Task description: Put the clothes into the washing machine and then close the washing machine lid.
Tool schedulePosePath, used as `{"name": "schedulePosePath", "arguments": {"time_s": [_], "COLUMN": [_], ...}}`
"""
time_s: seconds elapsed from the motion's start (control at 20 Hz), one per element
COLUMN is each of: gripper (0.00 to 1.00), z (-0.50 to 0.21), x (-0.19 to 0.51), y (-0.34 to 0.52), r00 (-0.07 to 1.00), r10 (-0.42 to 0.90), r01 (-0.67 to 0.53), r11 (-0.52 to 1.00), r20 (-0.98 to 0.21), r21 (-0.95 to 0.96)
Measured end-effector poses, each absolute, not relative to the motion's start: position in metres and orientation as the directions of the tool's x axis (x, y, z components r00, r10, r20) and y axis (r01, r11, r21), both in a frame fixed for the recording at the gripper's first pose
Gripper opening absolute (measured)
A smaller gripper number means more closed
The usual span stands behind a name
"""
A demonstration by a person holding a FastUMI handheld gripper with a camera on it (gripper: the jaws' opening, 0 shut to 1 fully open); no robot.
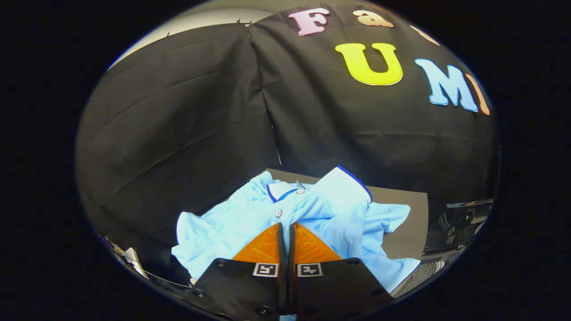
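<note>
**Gripping a soft shirt by its bunched front**

Pinching the light blue polo shirt (312, 209), your fingers (285, 232) are nearly closed, with a thin fold of cloth apparently caught between them. The rest spreads just ahead of and to both sides of the fingers, over the dark table (410, 214). Expect it to be light, limp and draping; keep hold of the thick placket fold near the buttons.

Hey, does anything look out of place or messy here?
The light blue polo shirt lies crumpled on the dark surface, one sleeve flipped up. The gripper is pinched shut on a fold of it. Nothing looks damaged.
</note>
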State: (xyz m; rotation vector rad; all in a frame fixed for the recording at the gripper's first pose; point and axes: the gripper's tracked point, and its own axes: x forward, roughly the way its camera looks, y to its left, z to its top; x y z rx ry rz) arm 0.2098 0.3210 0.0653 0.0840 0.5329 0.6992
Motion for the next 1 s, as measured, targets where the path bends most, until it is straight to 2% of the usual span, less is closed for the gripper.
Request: {"name": "schedulePosePath", "arguments": {"time_s": [0.35, 1.0], "gripper": [0.01, 0.01], "z": [0.092, 0.111], "x": [0.205, 0.221], "y": [0.276, 0.167], "r00": [0.7, 0.819], "r10": [0.604, 0.481], "r01": [-0.574, -0.446], "r11": [0.793, 0.876], "r20": [-0.382, -0.312], "r21": [0.203, 0.182]}}
